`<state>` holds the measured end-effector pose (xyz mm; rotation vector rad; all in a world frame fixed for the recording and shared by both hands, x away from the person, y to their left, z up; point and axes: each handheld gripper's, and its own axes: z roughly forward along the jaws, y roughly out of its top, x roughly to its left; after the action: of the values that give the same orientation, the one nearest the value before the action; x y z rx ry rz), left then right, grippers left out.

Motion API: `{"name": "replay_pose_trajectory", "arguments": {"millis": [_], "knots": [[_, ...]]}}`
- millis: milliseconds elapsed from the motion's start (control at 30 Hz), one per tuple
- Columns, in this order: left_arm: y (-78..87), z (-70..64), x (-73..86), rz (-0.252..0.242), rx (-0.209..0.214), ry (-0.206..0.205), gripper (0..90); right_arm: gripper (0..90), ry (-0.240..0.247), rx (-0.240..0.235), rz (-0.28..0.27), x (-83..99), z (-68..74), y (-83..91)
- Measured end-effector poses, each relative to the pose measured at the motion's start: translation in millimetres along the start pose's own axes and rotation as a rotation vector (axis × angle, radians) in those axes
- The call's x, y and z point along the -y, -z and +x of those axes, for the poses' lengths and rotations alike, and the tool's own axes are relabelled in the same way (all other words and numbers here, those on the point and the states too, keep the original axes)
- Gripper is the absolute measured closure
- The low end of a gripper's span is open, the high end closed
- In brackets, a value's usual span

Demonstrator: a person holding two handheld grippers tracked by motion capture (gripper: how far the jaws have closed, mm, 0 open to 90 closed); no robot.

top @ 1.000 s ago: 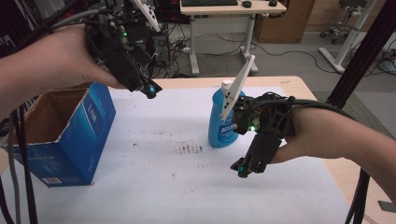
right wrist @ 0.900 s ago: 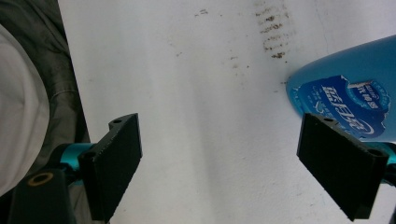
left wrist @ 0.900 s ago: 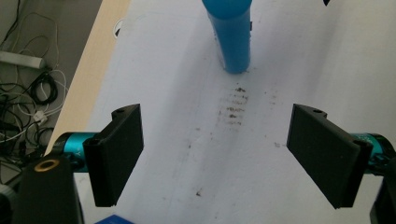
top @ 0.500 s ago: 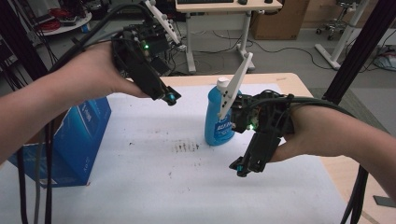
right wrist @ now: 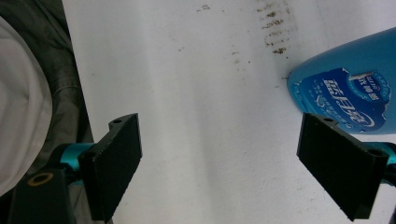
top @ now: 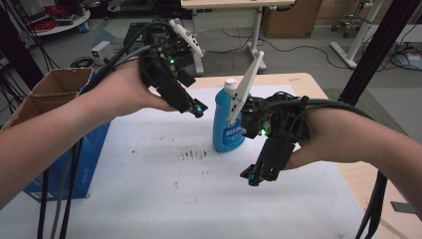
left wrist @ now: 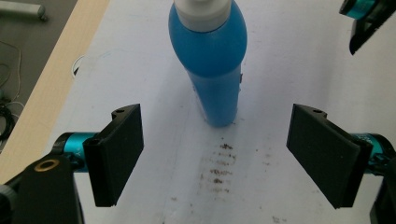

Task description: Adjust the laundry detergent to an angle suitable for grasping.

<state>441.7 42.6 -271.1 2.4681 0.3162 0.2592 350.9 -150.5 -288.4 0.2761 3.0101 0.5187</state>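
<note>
place: we read it as a lab or workshop | cues: cables on the floor, standing-desk legs, cardboard boxes, black rig poles, all beyond the claws

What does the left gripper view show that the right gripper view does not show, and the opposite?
Left gripper view alone: the white cap of the blue bottle standing upright, and the tip of the right gripper at the top corner. Right gripper view alone: the bottle's torn label and the person's clothing past the table edge. Both: open fingers, the white table cover and brown stains.
</note>
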Motion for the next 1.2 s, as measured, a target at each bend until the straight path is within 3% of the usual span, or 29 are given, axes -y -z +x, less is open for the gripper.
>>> {"name": "replay_pose_trajectory", "arguments": {"millis": [33, 333, 767, 1200], "knots": [[-11.4, 1.5, -1.1, 0.004, 0.012, 0.001, 18.9, 13.2, -0.001, 0.0, 0.0, 0.6, 0.3, -0.1], [-38.2, 3.8, -5.8, 0.017, 0.027, 0.014, 18.9, 13.2, -0.005, 0.0, 0.006, 2.5, 0.5, -0.7], [-68.6, 4.6, -10.7, 0.019, 0.033, 0.044, 18.9, 13.2, -0.008, -0.001, 0.006, 4.4, -1.0, -2.0], [-86.7, 5.5, -11.9, 0.021, 0.03, 0.067, 19.0, 13.2, -0.006, -0.002, 0.002, 5.5, -0.5, -1.6]]}}
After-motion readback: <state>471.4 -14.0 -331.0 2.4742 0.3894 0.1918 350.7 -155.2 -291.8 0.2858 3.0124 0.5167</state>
